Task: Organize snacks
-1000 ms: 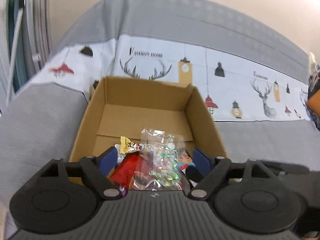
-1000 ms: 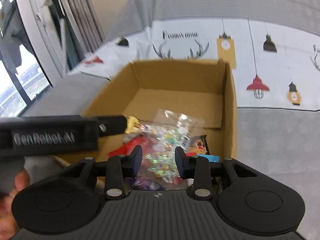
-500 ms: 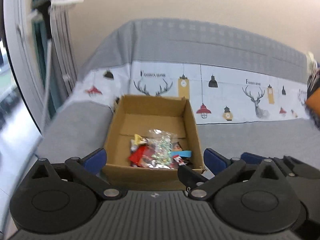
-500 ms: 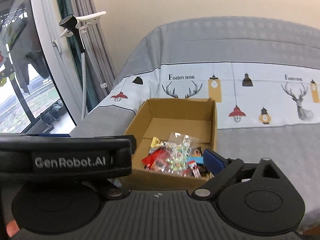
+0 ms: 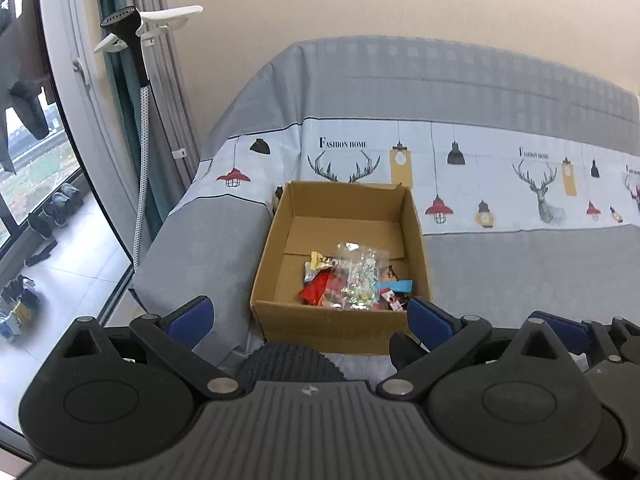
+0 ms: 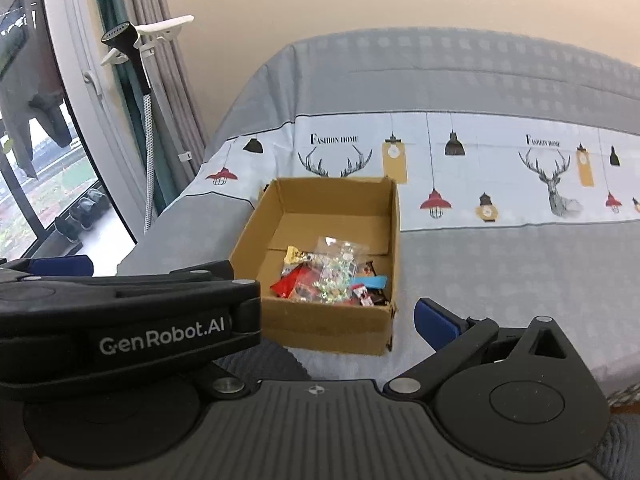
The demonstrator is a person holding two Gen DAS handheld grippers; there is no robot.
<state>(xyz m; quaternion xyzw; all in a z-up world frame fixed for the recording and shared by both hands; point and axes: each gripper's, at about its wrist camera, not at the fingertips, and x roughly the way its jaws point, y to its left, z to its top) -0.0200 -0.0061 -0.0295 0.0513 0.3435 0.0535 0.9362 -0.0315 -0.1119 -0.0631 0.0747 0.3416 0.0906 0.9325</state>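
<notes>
An open cardboard box (image 5: 340,330) (image 6: 320,330) stands on a bed with a grey, deer-print cover (image 5: 520,264). In its near right corner lies a pile of snack packets (image 5: 356,282) (image 6: 332,276): red and dark wrappers, a yellow one, and a clear bag of small candies (image 5: 360,276) on top. My left gripper (image 5: 308,316) hangs open, high and back from the box, holding nothing. My right gripper (image 6: 316,316) is beside it with its jaws opening and nothing between them. The left gripper's body (image 6: 120,320) hides the right gripper's left finger.
The bed's left edge drops to a tiled floor by a large window (image 5: 40,160) with grey curtains. A garment steamer head on a stand (image 5: 136,32) rises beside the bed. Shoes (image 5: 56,208) lie beyond the glass. The wall runs behind the bed.
Both grippers have pulled up and back from inside the box, which now looks small and far. The right gripper has gone from nearly shut to wide, and the clear candy bag stays in the box.
</notes>
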